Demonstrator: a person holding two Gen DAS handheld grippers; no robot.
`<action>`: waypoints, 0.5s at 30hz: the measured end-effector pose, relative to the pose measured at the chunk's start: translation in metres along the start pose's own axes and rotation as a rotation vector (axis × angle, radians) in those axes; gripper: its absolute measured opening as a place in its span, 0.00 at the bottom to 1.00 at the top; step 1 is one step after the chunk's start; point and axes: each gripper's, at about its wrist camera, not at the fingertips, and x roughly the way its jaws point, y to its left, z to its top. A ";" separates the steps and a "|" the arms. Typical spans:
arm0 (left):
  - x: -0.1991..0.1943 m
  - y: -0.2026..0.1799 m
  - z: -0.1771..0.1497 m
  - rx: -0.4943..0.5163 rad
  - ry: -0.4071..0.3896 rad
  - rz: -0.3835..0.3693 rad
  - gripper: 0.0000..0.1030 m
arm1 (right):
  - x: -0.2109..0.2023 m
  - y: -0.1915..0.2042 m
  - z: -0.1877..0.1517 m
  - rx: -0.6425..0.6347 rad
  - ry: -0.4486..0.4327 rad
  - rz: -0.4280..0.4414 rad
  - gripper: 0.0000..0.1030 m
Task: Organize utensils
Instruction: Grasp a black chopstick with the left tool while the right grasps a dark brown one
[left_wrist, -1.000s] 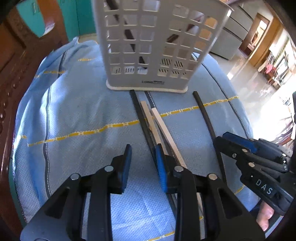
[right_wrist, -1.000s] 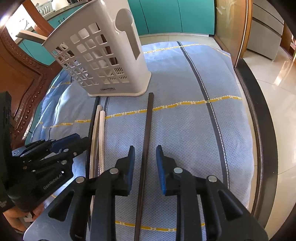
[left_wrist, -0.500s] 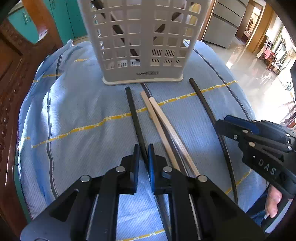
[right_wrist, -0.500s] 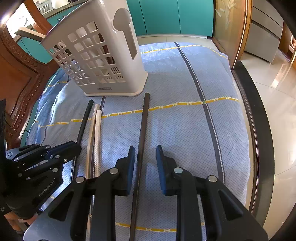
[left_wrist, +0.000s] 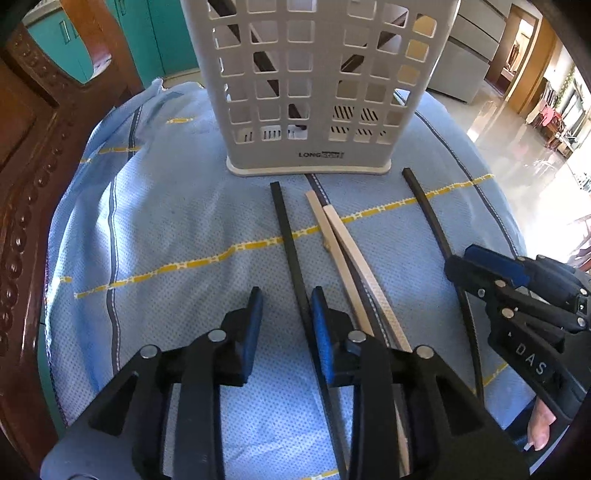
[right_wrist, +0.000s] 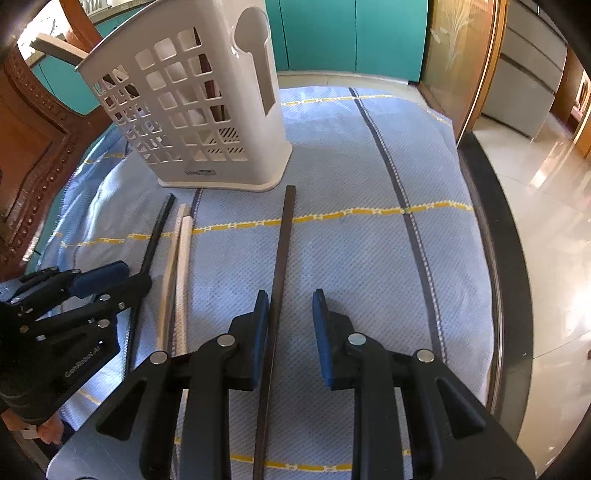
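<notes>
A white slotted utensil basket (left_wrist: 314, 85) stands upright on the blue cloth, with dark chopsticks inside; it also shows in the right wrist view (right_wrist: 199, 107). In front of it lie a black chopstick (left_wrist: 288, 236), two pale wooden chopsticks (left_wrist: 347, 247) and another black chopstick (left_wrist: 432, 221). My left gripper (left_wrist: 284, 317) is open, low over the cloth, with the left black chopstick against its right finger. My right gripper (right_wrist: 288, 317) is open around the right black chopstick (right_wrist: 282, 251), which lies by its left finger.
The blue cloth (right_wrist: 369, 258) with yellow and dark stripes covers a round table. A carved wooden chair (left_wrist: 29, 177) stands at the left. The table's dark rim (right_wrist: 506, 258) and a shiny floor are to the right. Teal cabinets stand behind.
My left gripper was open, narrowed around the left black chopstick half a second ago, and has opened again. My right gripper has opened wider and moved slightly right of its chopstick.
</notes>
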 end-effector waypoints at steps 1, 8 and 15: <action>0.000 0.000 0.001 0.001 -0.003 0.006 0.30 | 0.000 0.001 0.000 -0.005 -0.002 -0.007 0.24; 0.003 -0.002 0.002 0.000 -0.008 0.014 0.32 | 0.002 0.005 0.000 -0.028 -0.010 -0.030 0.27; 0.003 0.000 0.002 0.000 -0.006 0.014 0.34 | 0.002 0.004 0.000 -0.031 -0.014 -0.036 0.27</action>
